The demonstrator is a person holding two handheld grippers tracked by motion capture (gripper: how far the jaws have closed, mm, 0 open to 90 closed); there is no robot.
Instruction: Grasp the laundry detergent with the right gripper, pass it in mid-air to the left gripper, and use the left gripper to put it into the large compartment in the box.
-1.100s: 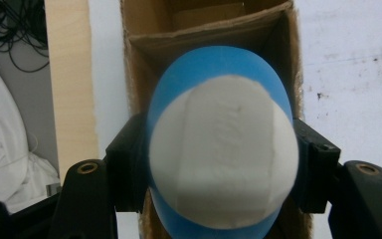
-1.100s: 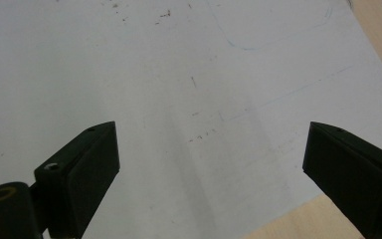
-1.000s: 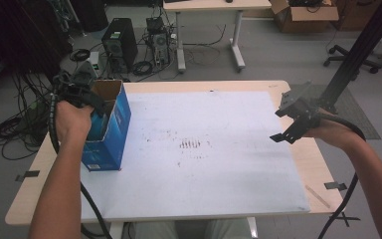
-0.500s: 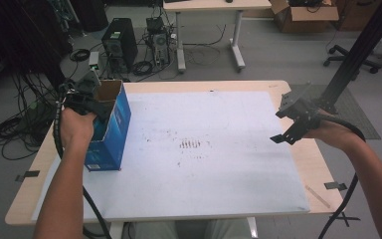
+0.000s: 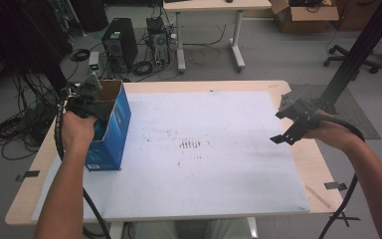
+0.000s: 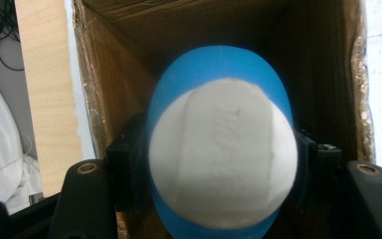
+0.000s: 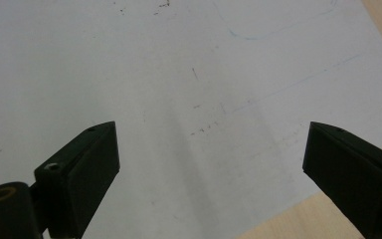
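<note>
In the left gripper view my left gripper (image 6: 219, 167) is shut on a rounded blue object with a white end face (image 6: 222, 149). The black pads press on both of its sides. It hangs inside the mouth of an open cardboard box (image 6: 129, 64), brown within. From the high view that box (image 5: 110, 130) is blue outside and stands at the table's left edge. The left gripper (image 5: 92, 102) points down into the box top. My right gripper (image 5: 281, 125) is held above the table's right side, open and with nothing between its jaws (image 7: 211, 164).
A large white sheet (image 5: 204, 149) covers most of the wooden table (image 5: 298, 87), with dark smudges near its middle. Cables trail from both grippers off the near edge. On the floor behind the table are computer towers, tangled cables, a second desk and a black stand at the right.
The left hand has sunk a little, carrying the blue and white object lower into the box opening. The right hand has not moved.
</note>
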